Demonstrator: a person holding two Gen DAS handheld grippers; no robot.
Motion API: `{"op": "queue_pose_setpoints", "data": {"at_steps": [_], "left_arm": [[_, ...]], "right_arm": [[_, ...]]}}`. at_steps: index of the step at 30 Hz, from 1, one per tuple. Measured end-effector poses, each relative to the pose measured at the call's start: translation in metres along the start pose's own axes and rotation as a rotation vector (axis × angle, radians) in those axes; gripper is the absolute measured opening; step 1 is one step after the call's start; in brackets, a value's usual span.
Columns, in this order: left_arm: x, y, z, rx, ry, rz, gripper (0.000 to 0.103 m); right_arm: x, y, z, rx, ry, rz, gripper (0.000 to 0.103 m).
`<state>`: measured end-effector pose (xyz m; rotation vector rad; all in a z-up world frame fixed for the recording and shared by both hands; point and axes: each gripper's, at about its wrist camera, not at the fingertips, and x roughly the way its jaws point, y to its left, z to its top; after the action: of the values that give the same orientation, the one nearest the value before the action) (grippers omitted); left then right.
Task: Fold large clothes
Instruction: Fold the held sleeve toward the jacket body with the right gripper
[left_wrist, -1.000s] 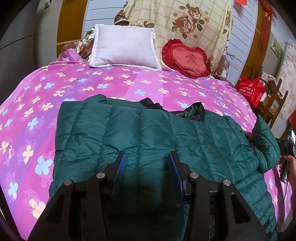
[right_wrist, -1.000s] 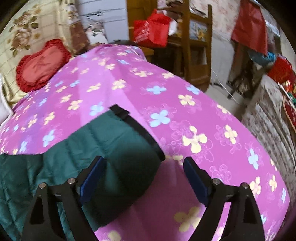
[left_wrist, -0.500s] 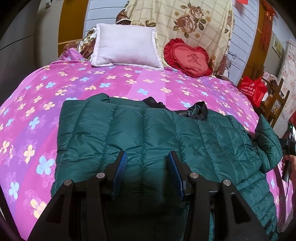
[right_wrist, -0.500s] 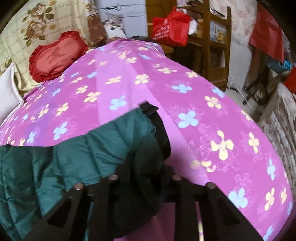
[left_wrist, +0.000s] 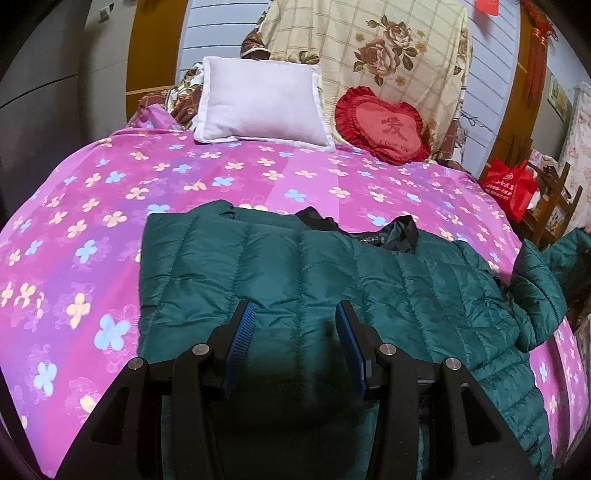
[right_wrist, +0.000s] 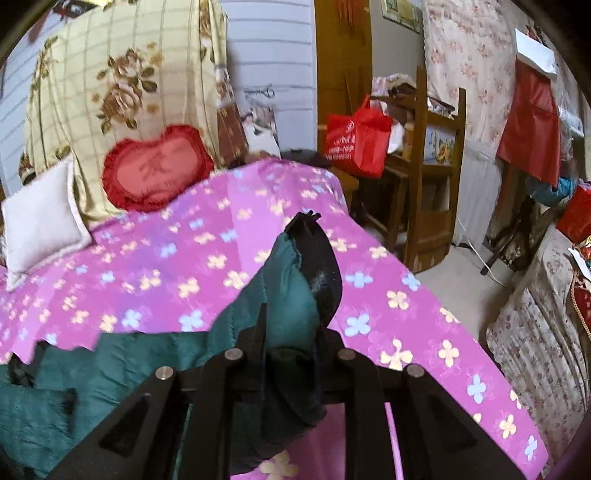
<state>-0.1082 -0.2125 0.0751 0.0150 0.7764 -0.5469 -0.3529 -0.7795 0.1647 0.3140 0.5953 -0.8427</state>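
A dark green quilted puffer jacket (left_wrist: 314, 280) lies spread on the pink flowered bedspread (left_wrist: 92, 206), collar towards the pillows. My left gripper (left_wrist: 293, 343) is open and hovers just over the jacket's lower middle, holding nothing. My right gripper (right_wrist: 291, 332) is shut on the jacket's right sleeve (right_wrist: 291, 284) near its black cuff (right_wrist: 317, 258) and holds it lifted above the bed. In the left wrist view that sleeve (left_wrist: 543, 280) rises at the right edge.
A white pillow (left_wrist: 258, 103) and a red heart cushion (left_wrist: 384, 127) lean at the head of the bed. A red bag (right_wrist: 356, 138) and a wooden chair (right_wrist: 428, 177) stand beside the bed on the right. A floral-covered surface (right_wrist: 535, 332) lies at the far right.
My right gripper closed on the sleeve near the cuff and lifted it off the bedspread. My left gripper stayed open over the jacket, shifting only slightly.
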Motion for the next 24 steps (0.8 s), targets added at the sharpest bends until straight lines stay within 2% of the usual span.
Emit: {"op": "queue_pose_setpoints", "data": {"at_steps": [5,13,17,24], "left_arm": [[0.005,0.008,0.001,-0.023,0.036,0.027,0.026],[0.012,0.014,0.003,-0.031,0.069,0.053,0.026],[0.017,0.012,0.002,-0.016,0.082,0.065,0.026],[0.022,0.01,0.001,0.008,0.088,0.08,0.026]], "right_arm": [[-0.035,0.024,0.016,-0.025,-0.034,0.091,0.017],[-0.076,0.082,0.03,-0.064,-0.046,0.291,0.017],[-0.082,0.115,0.022,-0.062,-0.004,0.41,0.017],[-0.066,0.173,-0.015,-0.076,0.112,0.544,0.017]]}}
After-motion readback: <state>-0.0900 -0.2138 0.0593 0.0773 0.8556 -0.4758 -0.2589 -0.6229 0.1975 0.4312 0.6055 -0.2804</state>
